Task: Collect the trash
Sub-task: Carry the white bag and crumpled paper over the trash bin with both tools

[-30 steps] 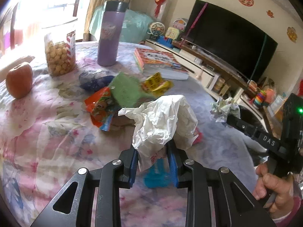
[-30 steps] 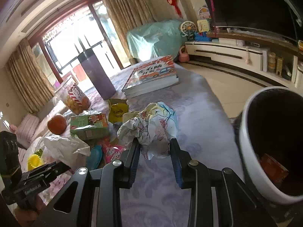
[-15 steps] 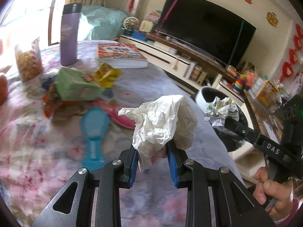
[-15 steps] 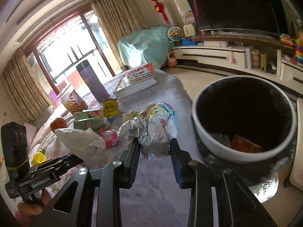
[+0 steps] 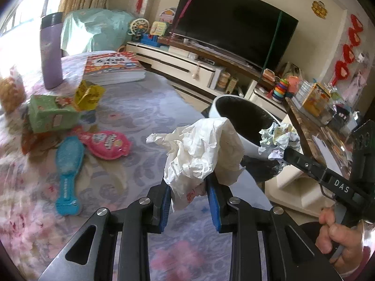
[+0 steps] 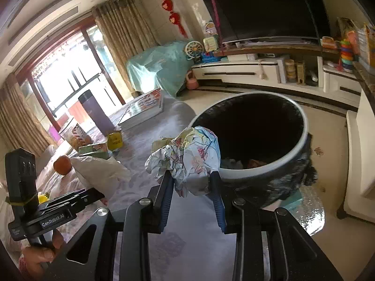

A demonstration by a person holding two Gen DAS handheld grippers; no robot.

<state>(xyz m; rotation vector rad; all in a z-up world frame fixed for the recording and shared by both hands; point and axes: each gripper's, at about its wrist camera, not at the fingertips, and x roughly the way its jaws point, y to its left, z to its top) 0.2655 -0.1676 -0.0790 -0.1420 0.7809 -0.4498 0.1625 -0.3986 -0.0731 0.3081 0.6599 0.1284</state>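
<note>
Left gripper is pointing forward and downward over the tabletop, jaws clamping a white paper wad. The wad is standing up out of the blue pads, held in the air above the cloth, just near of the bin.

Right gripper is also tilting downward, jaws closing tight on a printed paper wad. This wad is hanging at the near left rim of the bin, over the tabletop edge; cannot tell whether it is touching the rim. In the left view the same gripper is reaching in from the right, its wad against the bin's right rim, with a hand wrapping the handle low at the right.

Bin is sitting on the floor beyond the tabletop's far right edge, some scraps lying at its bottom.

Still lying on the tabletop at left: pink packet, blue brush, green box, yellow wrapper.
</note>
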